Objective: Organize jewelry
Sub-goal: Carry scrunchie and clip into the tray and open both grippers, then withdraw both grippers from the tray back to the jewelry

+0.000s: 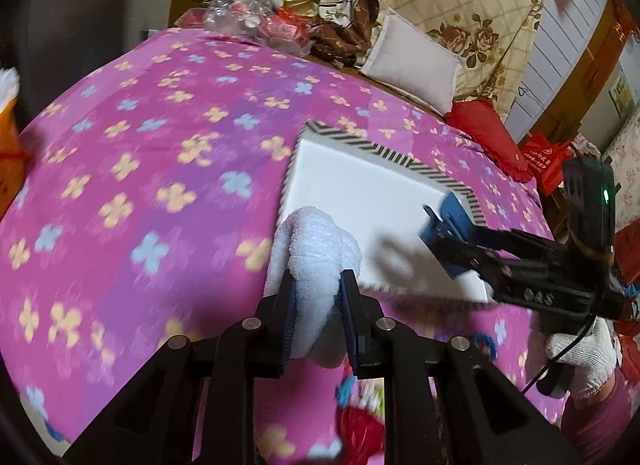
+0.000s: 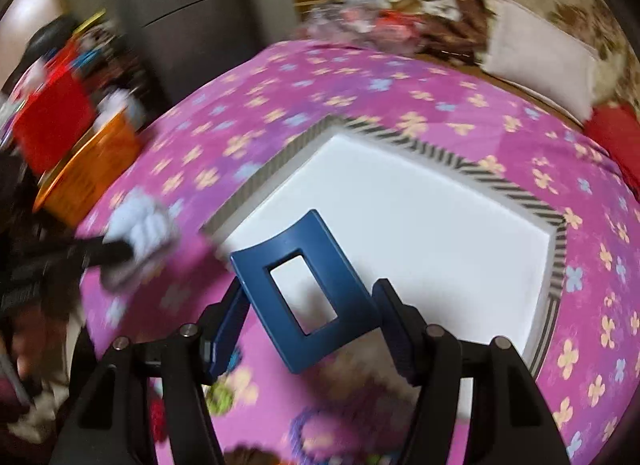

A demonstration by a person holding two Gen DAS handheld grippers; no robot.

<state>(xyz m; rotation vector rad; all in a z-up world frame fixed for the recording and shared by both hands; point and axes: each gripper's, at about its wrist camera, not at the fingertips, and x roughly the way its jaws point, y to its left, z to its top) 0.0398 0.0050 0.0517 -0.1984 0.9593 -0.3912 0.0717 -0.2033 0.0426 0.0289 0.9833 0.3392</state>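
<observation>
The left gripper (image 1: 316, 305) has its jaws closed on a white towel (image 1: 316, 253); the right gripper (image 2: 310, 325) clamps a blue frame (image 2: 308, 289); a white tray (image 2: 420, 225) lies on the bed (image 2: 360, 85) just ahead of both.

Left gripper (image 1: 316, 297), fingers (image 1: 286, 305) closed on white towel (image 1: 316, 241), right gripper (image 2: 312, 321), fingers (image 2: 230, 321) clamping blue frame (image 2: 304, 289), white-gloved right hand (image 1: 580, 353) on handle

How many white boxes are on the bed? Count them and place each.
1. The white box, edged with striped tape, lies flat on the pink floral bedspread, ahead of both grippers. Others may sit outside view.
</observation>
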